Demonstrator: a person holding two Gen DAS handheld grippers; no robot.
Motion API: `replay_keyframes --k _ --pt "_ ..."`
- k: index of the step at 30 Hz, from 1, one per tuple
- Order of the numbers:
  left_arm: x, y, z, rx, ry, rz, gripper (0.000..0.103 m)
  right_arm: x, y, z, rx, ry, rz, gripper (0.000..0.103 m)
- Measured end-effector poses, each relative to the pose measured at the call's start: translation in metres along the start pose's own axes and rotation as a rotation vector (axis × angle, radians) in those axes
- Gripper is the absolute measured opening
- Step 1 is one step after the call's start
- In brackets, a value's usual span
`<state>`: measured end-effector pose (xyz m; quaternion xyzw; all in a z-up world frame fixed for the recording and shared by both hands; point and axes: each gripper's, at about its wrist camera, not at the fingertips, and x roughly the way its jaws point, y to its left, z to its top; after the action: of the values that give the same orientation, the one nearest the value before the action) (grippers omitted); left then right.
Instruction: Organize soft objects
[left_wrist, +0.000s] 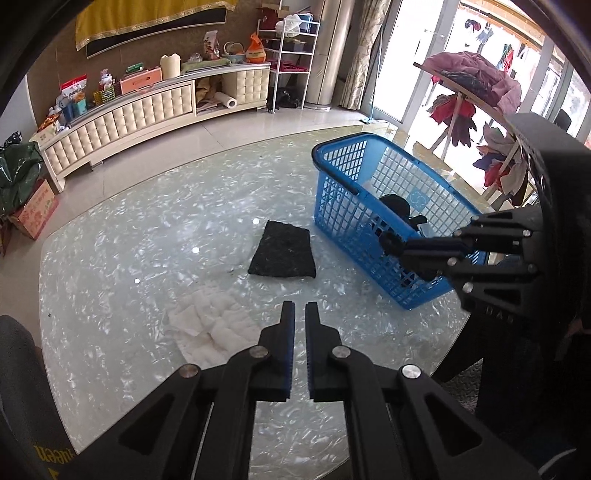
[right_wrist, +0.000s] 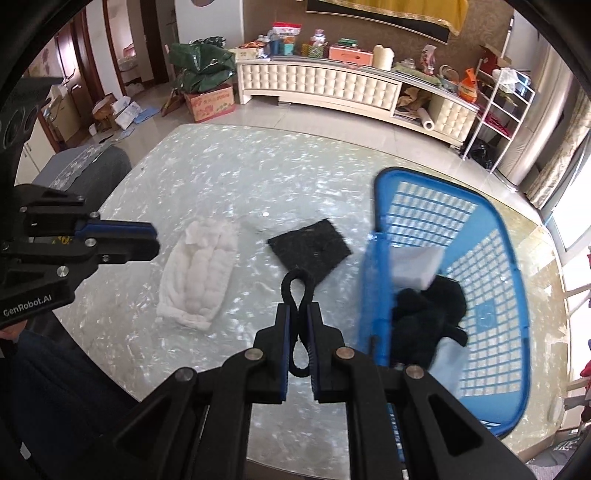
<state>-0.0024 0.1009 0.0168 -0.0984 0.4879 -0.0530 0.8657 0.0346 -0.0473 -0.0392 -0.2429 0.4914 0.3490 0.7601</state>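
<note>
1. A black loop (right_wrist: 297, 295), twisted like an 8, is pinched between the pads of the right gripper (right_wrist: 298, 314), held above the table (right_wrist: 258, 177) just left of the basket (right_wrist: 480, 221).
2. The left gripper (left_wrist: 300, 314) has its jaws drawn close with nothing between them; it hangs over the near end of the white cloth (left_wrist: 210, 325).
3. The white cloth, quilted and rumpled, lies flat on the table to the left of the black pad (right_wrist: 310, 249).
4. The black pad, a flat square, lies on the table between the white cloth and the basket, apart from both.
5. The basket is blue plastic lattice; inside it lie a dark garment (right_wrist: 428, 317) and a white block (right_wrist: 417, 266).
6. Beyond the table a cream cabinet (right_wrist: 332, 88) stands on the tiled floor, cluttered with boxes and packets.
</note>
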Motion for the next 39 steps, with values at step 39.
replay_keyframes --k 39 --pt "0.044 -0.032 0.032 0.049 0.086 -0.059 0.004 0.053 -0.125 0.014 0.122 0.104 -0.147 0.045"
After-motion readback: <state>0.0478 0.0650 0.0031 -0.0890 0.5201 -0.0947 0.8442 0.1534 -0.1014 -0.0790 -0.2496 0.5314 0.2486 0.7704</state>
